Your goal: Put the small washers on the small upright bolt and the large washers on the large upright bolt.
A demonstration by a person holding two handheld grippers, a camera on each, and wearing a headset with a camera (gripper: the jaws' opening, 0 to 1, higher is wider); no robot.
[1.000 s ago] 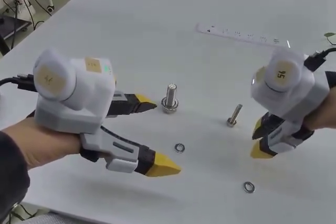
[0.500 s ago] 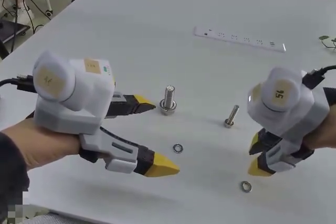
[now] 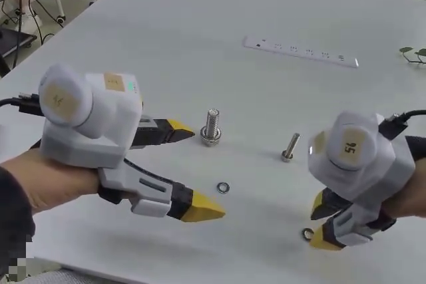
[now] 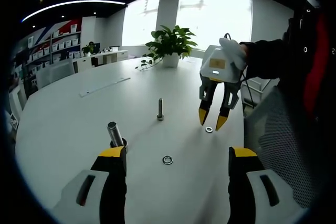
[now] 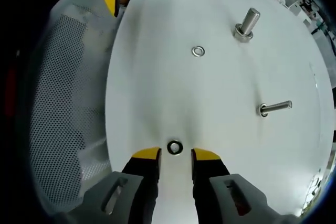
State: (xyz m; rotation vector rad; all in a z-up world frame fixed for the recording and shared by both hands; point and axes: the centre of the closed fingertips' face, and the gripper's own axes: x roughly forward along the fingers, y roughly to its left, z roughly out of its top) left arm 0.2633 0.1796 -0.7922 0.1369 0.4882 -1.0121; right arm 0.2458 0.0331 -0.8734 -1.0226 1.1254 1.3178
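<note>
The right hand-held gripper (image 3: 321,224), near right, has its jaws narrowly spread astride a washer (image 5: 174,147) lying flat on the white desk (image 3: 200,44). The left hand-held gripper (image 3: 200,171), near left, is spread wide. Between them lies a second washer (image 3: 223,187). Farther off stand the large bolt (image 3: 211,127) and, to its right, the small bolt (image 3: 289,147). A power strip (image 3: 299,52) lies at the far side, and a potted plant (image 4: 170,45) stands by bright windows.

A round sticker (image 3: 351,147) on the cap of the right gripper (image 3: 313,229) bears two digits that read as "56" — the one marking legible here — while the pale stickers (image 3: 58,100) on the left gripper (image 3: 209,173) are too faint to read.
</note>
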